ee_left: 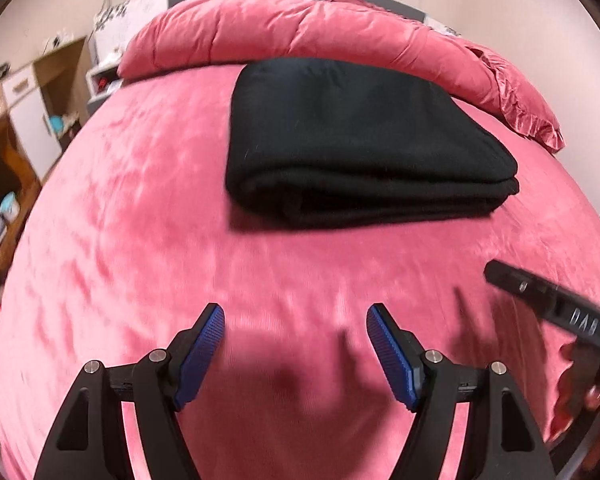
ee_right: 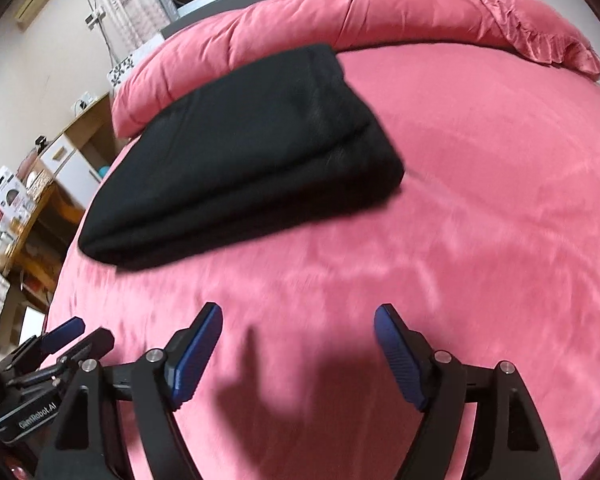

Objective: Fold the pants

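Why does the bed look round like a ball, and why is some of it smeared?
Left wrist view: the fisheye lens bulges the pink bed; the folded black pants stay fairly sharp. Right wrist view: motion blur smears the pants, and the right gripper casts a dark shadow.

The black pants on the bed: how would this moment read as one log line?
pants: folded, lying on pink bed | left gripper: open, empty | right gripper: open, empty | neither touches pants

White letters reading "DAS" stand on the black body of the right gripper (ee_left: 560, 304) at four o'clock in the left wrist view, and "GenRobot.AI" stands on the left gripper (ee_right: 24, 416) at eight o'clock in the right wrist view.
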The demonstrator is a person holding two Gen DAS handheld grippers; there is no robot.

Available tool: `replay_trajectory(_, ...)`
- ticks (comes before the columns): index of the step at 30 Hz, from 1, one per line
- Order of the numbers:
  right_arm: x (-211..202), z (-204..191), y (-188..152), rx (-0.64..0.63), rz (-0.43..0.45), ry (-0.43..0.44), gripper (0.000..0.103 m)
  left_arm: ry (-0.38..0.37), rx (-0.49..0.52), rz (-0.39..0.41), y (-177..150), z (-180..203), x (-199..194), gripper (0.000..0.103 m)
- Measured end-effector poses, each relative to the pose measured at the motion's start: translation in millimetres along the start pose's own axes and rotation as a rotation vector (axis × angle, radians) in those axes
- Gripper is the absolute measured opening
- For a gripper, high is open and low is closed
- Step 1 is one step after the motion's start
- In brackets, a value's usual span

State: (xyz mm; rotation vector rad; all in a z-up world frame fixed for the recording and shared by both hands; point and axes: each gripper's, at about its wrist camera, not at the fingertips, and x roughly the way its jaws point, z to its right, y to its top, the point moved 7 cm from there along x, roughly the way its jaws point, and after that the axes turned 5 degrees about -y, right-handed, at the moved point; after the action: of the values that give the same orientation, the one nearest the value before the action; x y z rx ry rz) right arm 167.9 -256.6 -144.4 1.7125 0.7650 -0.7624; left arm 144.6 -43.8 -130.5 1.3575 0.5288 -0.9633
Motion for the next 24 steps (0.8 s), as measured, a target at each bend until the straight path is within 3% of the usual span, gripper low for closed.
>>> replay_trajectory(3,-7,-4,-13,-0.002,0.011,-0.01,0.079,0.041,-0.018,-0.023,-9,-3,-5,0.075)
replay_trajectory(7,-24,-10,-25,-0.014,0.055,-0.016,0.083,0.04,-0.009,-0.017,-19,-2,-17,0.075)
replay_trajectory(11,-42,-19,-32,-0.066,0.109,-0.02,0.086,0.071,-0.005,0.024,-27,-2,-35,0.075)
replay_trajectory(18,-73,-38,-33,-0.166,0.219,-0.054,0.103,0.12,0.062,0.127,-33,6,-65,0.075)
replay_trajectory(24,-78,-47,-39,-0.207,0.222,-0.074,0.103,0.137,0.04,0.211,-28,3,-87,0.075)
